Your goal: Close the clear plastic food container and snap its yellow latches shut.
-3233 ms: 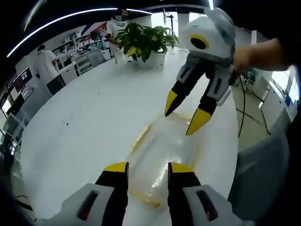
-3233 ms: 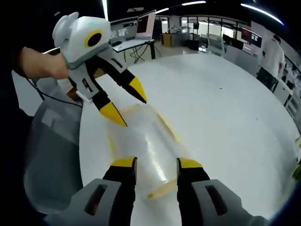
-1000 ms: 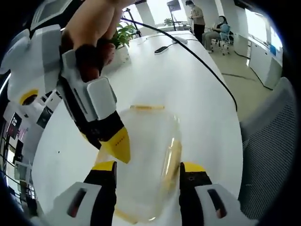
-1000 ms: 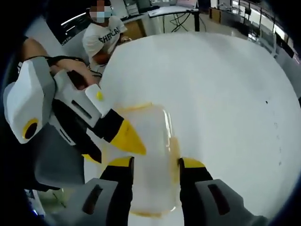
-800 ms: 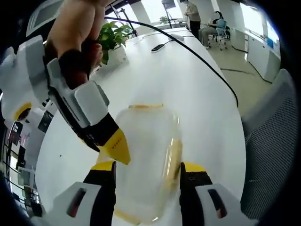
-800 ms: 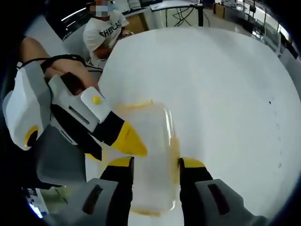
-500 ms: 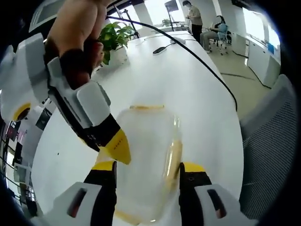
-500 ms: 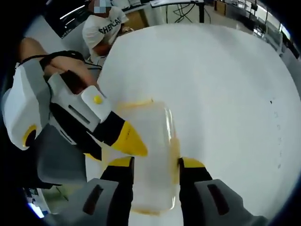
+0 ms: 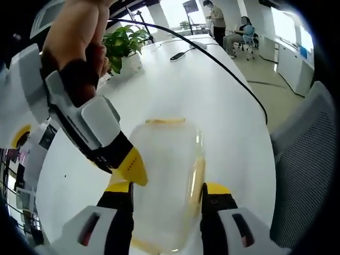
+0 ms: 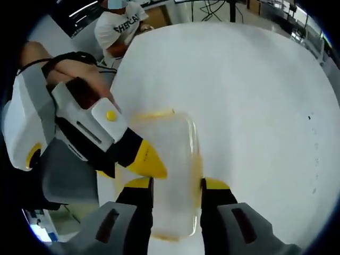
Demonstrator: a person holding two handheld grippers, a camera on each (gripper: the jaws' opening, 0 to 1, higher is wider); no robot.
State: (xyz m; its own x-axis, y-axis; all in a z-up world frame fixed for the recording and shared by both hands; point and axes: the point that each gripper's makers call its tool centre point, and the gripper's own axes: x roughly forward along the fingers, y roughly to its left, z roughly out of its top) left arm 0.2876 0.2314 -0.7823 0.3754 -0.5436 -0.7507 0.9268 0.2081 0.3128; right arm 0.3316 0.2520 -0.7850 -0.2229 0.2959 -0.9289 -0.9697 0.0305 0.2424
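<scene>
Both grippers meet over one clear plastic food container [image 9: 166,175] lying flat on a white table [image 9: 212,101]. The left gripper [image 9: 166,194] holds its two yellow-tipped jaws parted, one on each long side of the container, gripping nothing. The right gripper [image 10: 172,192] is parted the same way, straddling the container from the opposite end. Compared with three seconds ago, when the grippers hovered apart above it, both have come down close, and over the last second almost nothing has shifted, which suggests they are pressing or bracing to seat the lid. Count: two grippers, one container, two yellow latches [image 9: 194,180] clearly visible along its edges, one potted plant [image 9: 123,45], one black cable [image 9: 223,66], one grey chair [image 9: 305,159]
</scene>
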